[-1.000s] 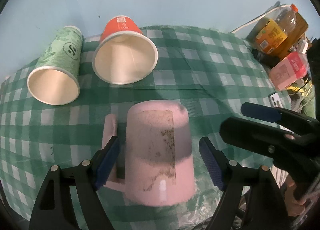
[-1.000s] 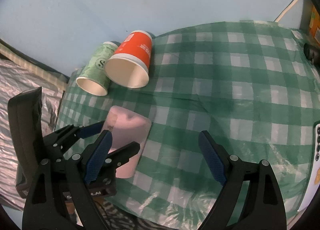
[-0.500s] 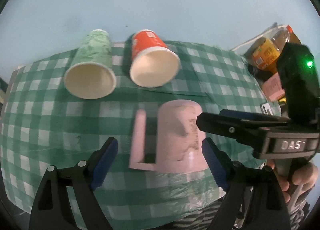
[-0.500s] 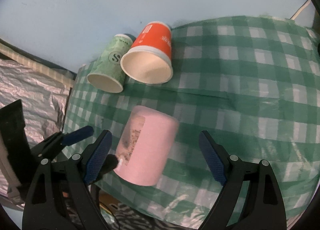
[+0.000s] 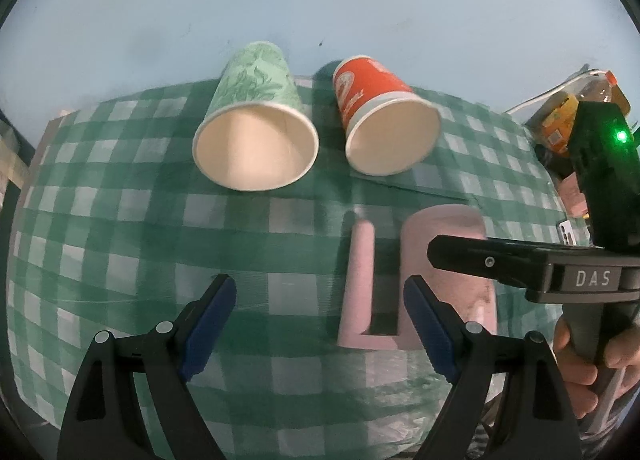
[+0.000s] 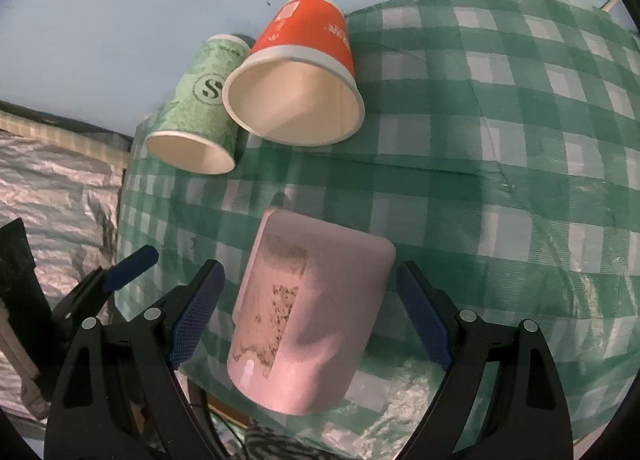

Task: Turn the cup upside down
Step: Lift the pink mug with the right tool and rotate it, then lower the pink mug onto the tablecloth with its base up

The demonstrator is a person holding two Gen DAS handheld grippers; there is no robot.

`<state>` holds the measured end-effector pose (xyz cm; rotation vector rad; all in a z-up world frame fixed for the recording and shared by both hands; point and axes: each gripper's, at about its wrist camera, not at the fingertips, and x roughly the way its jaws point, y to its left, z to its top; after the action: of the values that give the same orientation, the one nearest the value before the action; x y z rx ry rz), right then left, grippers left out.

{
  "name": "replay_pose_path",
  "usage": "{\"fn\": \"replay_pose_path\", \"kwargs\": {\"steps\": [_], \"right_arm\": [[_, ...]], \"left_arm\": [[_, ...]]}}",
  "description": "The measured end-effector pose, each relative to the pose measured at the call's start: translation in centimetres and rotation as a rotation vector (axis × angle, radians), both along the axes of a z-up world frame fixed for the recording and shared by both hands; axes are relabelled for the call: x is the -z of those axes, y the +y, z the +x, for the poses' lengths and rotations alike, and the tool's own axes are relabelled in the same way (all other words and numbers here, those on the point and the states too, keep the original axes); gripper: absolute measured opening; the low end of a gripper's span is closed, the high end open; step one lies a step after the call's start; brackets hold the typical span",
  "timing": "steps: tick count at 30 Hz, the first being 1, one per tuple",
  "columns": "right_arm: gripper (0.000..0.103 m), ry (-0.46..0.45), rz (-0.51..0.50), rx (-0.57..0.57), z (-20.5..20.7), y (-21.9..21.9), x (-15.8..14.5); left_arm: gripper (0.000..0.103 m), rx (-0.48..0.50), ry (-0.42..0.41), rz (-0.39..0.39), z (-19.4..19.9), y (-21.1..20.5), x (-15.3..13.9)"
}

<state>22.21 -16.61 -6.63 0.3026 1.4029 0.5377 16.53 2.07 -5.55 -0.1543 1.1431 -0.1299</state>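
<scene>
A pink mug (image 6: 308,312) with a handle (image 5: 358,284) stands upside down on the green checked tablecloth (image 6: 500,163) near the table's front edge. A scuffed label patch shows on its side. My right gripper (image 6: 308,316) is open, with its fingers on either side of the mug and not touching it. My left gripper (image 5: 320,324) is open and empty, to the left of the mug (image 5: 452,272). The right gripper's body hides part of the mug in the left wrist view.
A green paper cup (image 5: 256,139) and an orange paper cup (image 5: 384,123) lie on their sides at the back, mouths toward me. Bottles (image 5: 576,107) stand at the far right. Crinkled silver foil (image 6: 52,187) lies beyond the table's left edge.
My left gripper has drawn back and to the left, away from the mug. My right gripper has moved in over the mug, which now sits between its open fingers.
</scene>
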Motion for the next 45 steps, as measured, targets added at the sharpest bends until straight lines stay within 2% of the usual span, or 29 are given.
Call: {"fn": "replay_pose_path", "kwargs": {"steps": [9, 11, 13, 19, 22, 28, 34, 42, 45], "right_arm": [[0.087, 0.024, -0.029, 0.001, 0.8, 0.6, 1.0], [0.081, 0.043, -0.028, 0.0, 0.9, 0.6, 1.5], [0.08, 0.05, -0.023, -0.002, 0.9, 0.6, 1.7], [0.077, 0.047, -0.006, -0.009, 0.9, 0.3, 1.6], [0.074, 0.012, 0.016, -0.018, 0.5, 0.1, 1.1], [0.073, -0.164, -0.001, -0.071, -1.6, 0.3, -1.3], [0.073, -0.39, -0.04, -0.112, -4.0, 1.0, -3.8], [0.073, -0.71, -0.148, -0.081, -6.7, 2.0, -5.9], [0.073, -0.809, -0.193, -0.058, -7.5, 2.3, -6.2]], "left_arm": [[0.087, -0.009, 0.023, -0.034, 0.3, 0.4, 1.6], [0.087, -0.011, 0.022, -0.033, 0.3, 0.4, 1.7], [0.087, -0.011, 0.021, -0.032, 0.4, 0.4, 1.7], [0.087, -0.022, 0.002, -0.025, 0.3, 0.5, 1.5], [0.087, -0.029, -0.013, -0.038, -0.1, 0.8, 1.4], [0.087, -0.048, -0.073, -0.075, -1.9, 1.2, 0.3], [0.087, -0.086, -0.157, -0.039, -3.9, 1.3, -1.0], [0.087, -0.161, -0.217, 0.0, -5.3, 2.5, -1.3], [0.087, -0.208, -0.223, -0.011, -5.7, 3.4, -0.9]]}}
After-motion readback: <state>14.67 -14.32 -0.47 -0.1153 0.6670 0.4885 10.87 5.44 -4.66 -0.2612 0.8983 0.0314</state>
